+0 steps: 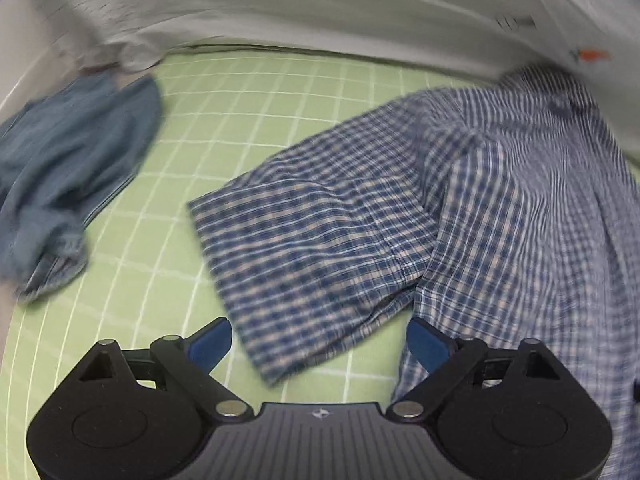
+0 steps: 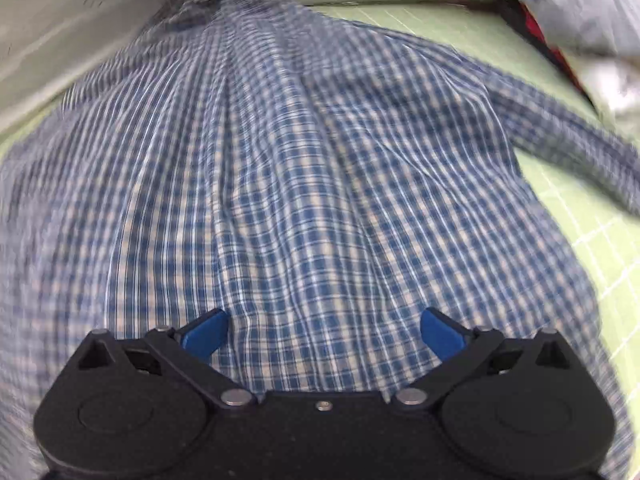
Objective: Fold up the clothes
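Note:
A blue and white checked shirt lies spread on the green gridded mat. Its short sleeve reaches left toward the mat's middle. My left gripper is open, its blue fingertips on either side of the sleeve's lower edge, holding nothing. In the right wrist view the shirt fills most of the frame, its body bunched into folds toward the far collar. My right gripper is open just above the shirt's body, with nothing between the jaws. Both views are blurred.
A crumpled blue denim garment lies at the mat's left edge. White cloth runs along the far side of the mat. In the right wrist view, grey and red fabric is piled at the far right, with bare mat on the right.

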Demonstrator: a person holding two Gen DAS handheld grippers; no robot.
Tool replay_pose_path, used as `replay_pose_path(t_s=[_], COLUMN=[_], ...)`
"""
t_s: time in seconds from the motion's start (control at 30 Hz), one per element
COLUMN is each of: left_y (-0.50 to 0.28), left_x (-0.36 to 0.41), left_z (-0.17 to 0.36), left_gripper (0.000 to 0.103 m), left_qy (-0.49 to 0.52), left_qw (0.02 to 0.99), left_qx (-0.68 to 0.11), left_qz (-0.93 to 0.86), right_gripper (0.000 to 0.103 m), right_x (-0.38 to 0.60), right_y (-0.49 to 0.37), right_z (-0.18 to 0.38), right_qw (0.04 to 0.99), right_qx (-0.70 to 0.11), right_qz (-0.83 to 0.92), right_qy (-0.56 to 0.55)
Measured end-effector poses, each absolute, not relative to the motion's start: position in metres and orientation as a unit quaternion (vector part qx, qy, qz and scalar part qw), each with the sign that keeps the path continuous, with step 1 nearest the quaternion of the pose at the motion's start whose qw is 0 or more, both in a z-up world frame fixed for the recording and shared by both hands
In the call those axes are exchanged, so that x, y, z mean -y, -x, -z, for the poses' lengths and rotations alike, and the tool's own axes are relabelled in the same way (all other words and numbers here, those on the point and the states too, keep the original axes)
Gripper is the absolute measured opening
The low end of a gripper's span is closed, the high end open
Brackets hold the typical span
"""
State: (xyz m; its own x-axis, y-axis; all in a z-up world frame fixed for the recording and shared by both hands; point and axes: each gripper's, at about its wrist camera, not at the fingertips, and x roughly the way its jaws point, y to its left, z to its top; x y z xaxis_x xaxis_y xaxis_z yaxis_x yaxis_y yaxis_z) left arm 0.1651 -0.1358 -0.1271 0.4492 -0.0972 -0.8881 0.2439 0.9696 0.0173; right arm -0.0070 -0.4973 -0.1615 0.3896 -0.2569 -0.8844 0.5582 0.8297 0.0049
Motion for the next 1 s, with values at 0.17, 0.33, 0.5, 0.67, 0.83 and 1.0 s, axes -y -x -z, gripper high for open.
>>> replay_pose_path(t_s=[0.17,0.33,0.5,0.67,0.83,1.0], left_y=[-0.17,-0.177,-0.185,-0.184,-0.171,-0.142], left_x=[0.152,0.154,0.15,0.12,0.07,0.008], left_z=[0.142,0.146,0.145,0.129,0.106,0.09], left_gripper=[0.093,0.084,0.046,0.0,0.0,0.0], left_qy=[-0.126,-0.117,-0.066,0.005,0.058,0.123], left_qw=[0.854,0.859,0.861,0.874,0.893,0.896], left_qx=[-0.495,-0.487,-0.492,-0.479,-0.446,-0.423], left_qz=[0.099,0.105,0.11,0.082,0.026,-0.057], right_gripper=[0.103,0.103,0.103,0.103,0.103,0.103], right_x=[0.488,0.481,0.48,0.478,0.471,0.462], right_y=[-0.005,-0.016,-0.017,-0.016,-0.009,0.006], right_z=[0.163,0.162,0.163,0.164,0.164,0.163], right_qw=[0.835,0.845,0.852,0.853,0.85,0.847], right_qx=[-0.486,-0.479,-0.471,-0.467,-0.47,-0.471], right_qz=[0.221,0.205,0.2,0.204,0.208,0.212], right_qy=[-0.133,-0.119,-0.114,-0.115,-0.119,-0.124])
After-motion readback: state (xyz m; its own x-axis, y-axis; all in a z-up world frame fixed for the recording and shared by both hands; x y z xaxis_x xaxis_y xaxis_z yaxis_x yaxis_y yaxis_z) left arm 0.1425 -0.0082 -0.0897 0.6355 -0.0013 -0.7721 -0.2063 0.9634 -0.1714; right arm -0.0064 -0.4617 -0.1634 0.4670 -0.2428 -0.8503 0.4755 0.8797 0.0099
